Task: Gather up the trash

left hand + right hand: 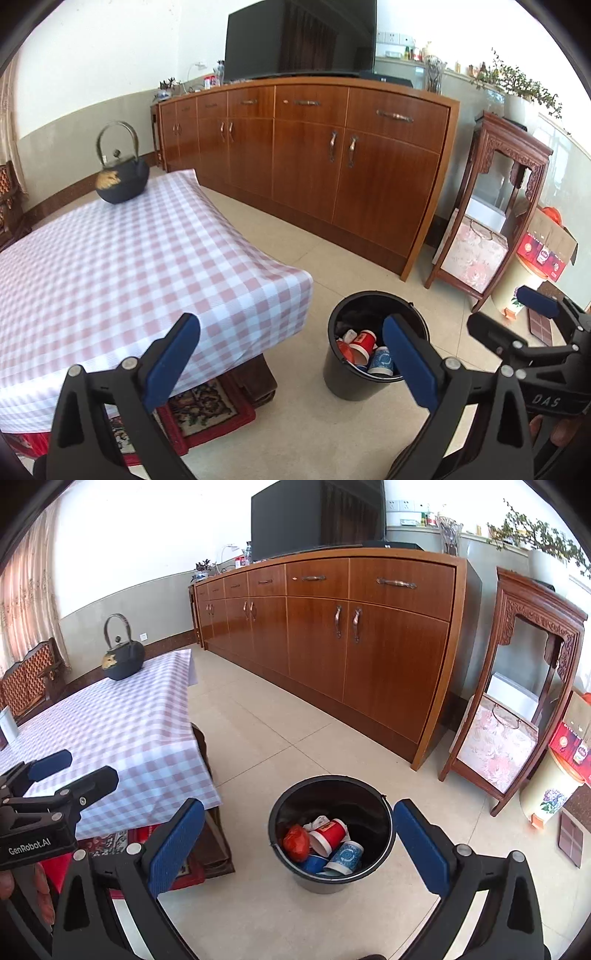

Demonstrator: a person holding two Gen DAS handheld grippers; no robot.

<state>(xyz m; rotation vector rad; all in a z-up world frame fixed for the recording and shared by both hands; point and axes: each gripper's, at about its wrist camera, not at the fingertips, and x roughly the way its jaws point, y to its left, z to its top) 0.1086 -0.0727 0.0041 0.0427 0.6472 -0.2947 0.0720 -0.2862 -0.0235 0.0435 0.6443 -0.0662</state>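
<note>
Trash sits in the black bucket (373, 350) on the tiled floor in the left wrist view: a red paper cup (364, 345) and a blue-and-white cup (380, 360) show, but the near wall and one blue pad cut off the rest of the pile. The left hand-held gripper (291, 363) hangs with its fingers wide apart and nothing between them, over the gap between bucket and bench (122, 258). On the checked cloth only a dark teapot (120, 177) stands, at the far end. At the right edge the right hand-held gripper (513, 314) shows partly, its body cropped. In the right wrist view the right hand-held gripper (299, 845) is spread open and empty, framing the bucket (332, 830) from above; inside lie the red cup (328, 836), the patterned blue cup (345, 856), a crumpled red wrapper (296, 842) and white scraps too small to identify. The left hand-held gripper (74, 770) juts in from the left edge over the bench (129, 720), fingers apart, its rear cut off. A wooden sideboard (351, 642) lines the wall behind.
</note>
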